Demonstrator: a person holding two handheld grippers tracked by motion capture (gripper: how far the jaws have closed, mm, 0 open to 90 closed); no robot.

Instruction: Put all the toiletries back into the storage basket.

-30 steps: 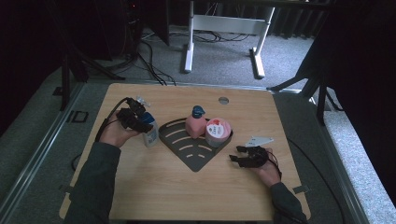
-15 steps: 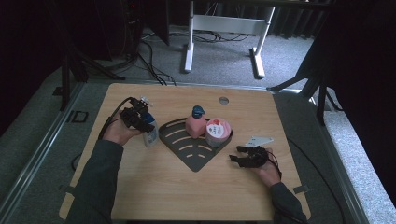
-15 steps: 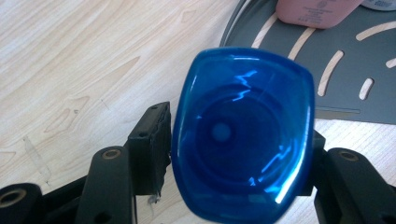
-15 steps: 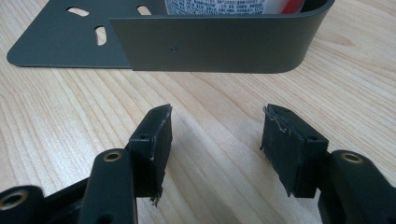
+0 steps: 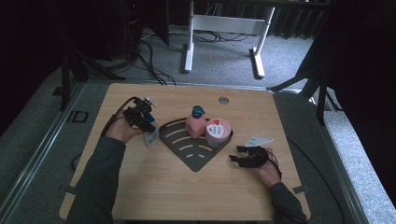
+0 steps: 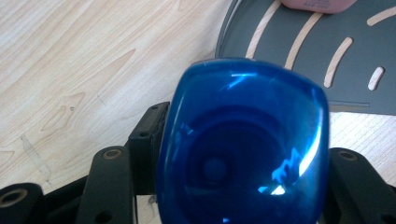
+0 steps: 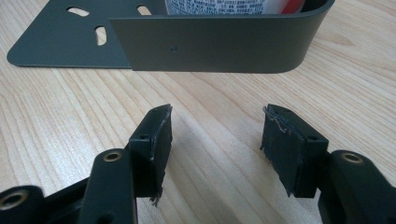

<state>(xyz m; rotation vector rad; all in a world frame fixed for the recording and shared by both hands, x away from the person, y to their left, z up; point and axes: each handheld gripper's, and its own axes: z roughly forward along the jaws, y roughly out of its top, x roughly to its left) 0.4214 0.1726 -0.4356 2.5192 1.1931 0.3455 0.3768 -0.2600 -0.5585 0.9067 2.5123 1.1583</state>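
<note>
- The left gripper (image 5: 140,119) sits left of the tray (image 5: 187,154), tipped down over a white bottle (image 5: 150,138) with a blue cap (image 6: 243,144); the forearm runs back toward the near tabletop (image 5: 154,186) edge.
- Its fingers (image 6: 147,140) clasp the bottle at cap height, one on each side.
- The bottle stands on the tabletop just beside the tray's left rim, outside it.
- The right gripper (image 5: 240,156) rests low on the wood just right of the tray's near corner, pointing at its wall; its fingers (image 7: 154,140) stand wide apart with nothing between them.
- In the tray, a pink bottle (image 5: 195,125) and a pink tub (image 5: 217,131) crowd the far side; its near, slotted half is bare.
- Bare wood lies in front of the tray.
- Against a second ago, the left hand and bottle have edged slightly toward the tray; the right hand is unmoved.
</note>
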